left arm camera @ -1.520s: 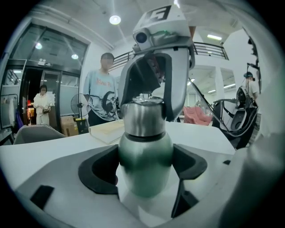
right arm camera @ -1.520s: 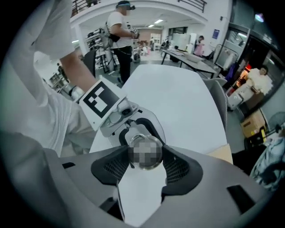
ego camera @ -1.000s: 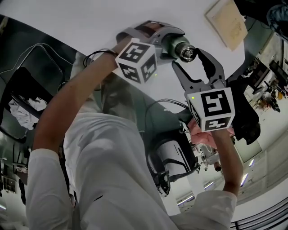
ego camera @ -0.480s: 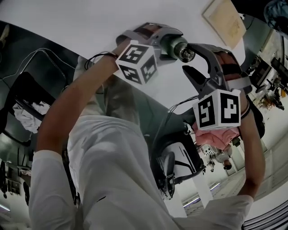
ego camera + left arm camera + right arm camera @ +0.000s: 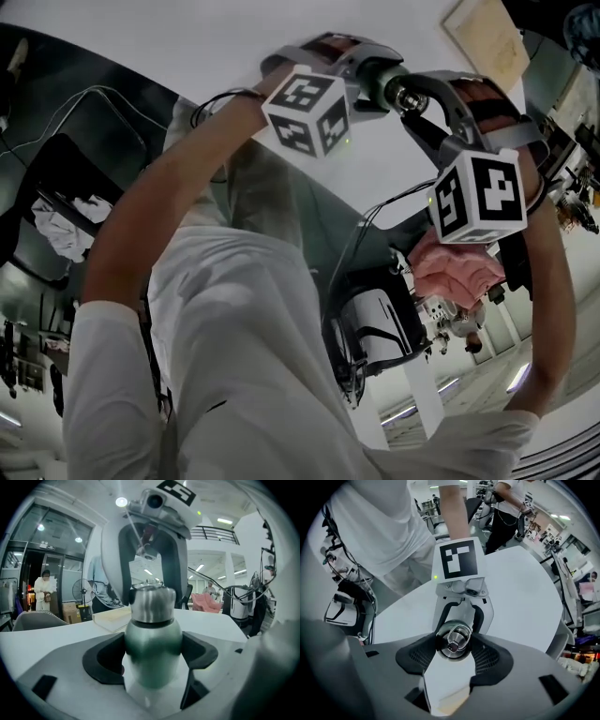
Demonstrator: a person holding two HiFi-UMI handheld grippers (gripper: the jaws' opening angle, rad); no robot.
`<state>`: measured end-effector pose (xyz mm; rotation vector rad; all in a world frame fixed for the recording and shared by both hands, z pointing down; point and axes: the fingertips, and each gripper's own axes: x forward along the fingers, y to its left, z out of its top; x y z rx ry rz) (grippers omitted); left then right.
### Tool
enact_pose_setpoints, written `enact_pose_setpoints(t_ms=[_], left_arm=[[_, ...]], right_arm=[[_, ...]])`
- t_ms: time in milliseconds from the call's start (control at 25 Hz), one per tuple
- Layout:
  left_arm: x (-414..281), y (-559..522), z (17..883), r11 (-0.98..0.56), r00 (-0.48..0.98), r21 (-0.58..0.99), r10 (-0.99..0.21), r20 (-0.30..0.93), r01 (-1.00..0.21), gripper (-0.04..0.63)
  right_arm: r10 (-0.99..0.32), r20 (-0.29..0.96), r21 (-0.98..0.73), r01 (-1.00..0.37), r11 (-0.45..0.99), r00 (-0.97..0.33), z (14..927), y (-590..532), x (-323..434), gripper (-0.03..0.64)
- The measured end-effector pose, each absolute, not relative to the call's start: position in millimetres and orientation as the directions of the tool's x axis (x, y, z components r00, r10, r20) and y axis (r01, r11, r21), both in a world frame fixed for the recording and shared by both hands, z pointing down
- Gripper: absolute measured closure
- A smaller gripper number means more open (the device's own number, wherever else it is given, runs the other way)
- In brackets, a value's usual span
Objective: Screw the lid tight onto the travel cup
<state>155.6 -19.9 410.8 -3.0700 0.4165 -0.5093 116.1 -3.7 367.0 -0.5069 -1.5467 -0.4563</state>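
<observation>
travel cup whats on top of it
A silver lid caps the green travel cup; the right gripper is closing its jaws around it. The lid hides the cup's inside and threads.

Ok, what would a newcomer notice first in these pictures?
The green travel cup sits clamped in the left gripper, over the white table. The right gripper meets it head-on, its jaws closing on the steel lid.
</observation>
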Motion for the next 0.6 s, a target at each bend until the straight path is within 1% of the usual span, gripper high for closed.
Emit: enact_pose_setpoints(t_ms=[120,200,320,480,600], left_arm=[[153,-15,409,-0.963,0.910,-0.038,-0.265,0.318,-0.267,0.236],[155,-12,409,-0.963,0.911,-0.031,-0.262,0.320,-0.266,0.236],[155,-15,409,-0.963,0.909,-0.039,-0.266,0.320,-0.268,0.236],[155,-14,409,-0.962,0.908,-0.038,-0.268,0.322,-0.270,0.236],[154,-15,409,-0.961,0.907,-0.040,-0.271,0.322,-0.273,0.236]], right_arm=[[0.055,0.997,-0.021,0.468,0.884,-0.059,366,2,112,0.387],[0.069,0.994,-0.034,0.363,0.931,-0.085,365,2,113,0.388],[0.049,0.993,-0.025,0.216,0.976,-0.106,364,-5,112,0.388],[0.012,0.992,-0.011,0.011,1.000,-0.127,365,-8,110,0.388],[-0.026,0.989,0.003,-0.164,0.987,-0.142,365,-13,111,0.388]])
